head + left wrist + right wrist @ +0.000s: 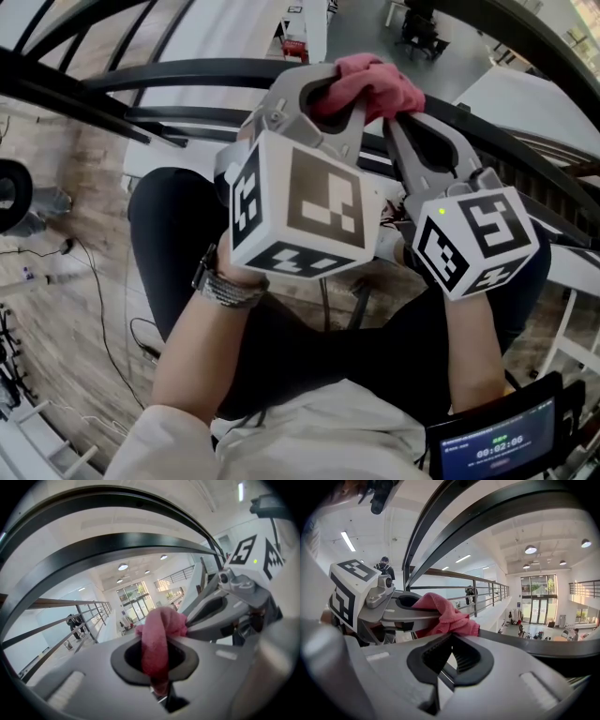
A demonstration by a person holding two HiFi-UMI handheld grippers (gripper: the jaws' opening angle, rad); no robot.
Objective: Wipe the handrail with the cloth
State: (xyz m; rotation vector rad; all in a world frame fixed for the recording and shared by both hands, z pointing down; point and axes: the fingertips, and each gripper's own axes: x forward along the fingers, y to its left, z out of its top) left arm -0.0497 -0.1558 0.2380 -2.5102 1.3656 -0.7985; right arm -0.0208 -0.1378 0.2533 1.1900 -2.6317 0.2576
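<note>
Left tool (328,94) clamps the pink cloth (375,82); right tool (401,117), closed, pinches its right edge. The handrail (178,73) runs left-right just beyond both.

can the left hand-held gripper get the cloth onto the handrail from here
Probably yes. The left hand-held gripper is shut on the cloth, and the handrail runs just beyond it with nothing between them.

The left gripper (323,94) hides part of the pink cloth (386,84), and the handrail (169,73) runs off the picture's edge.
</note>
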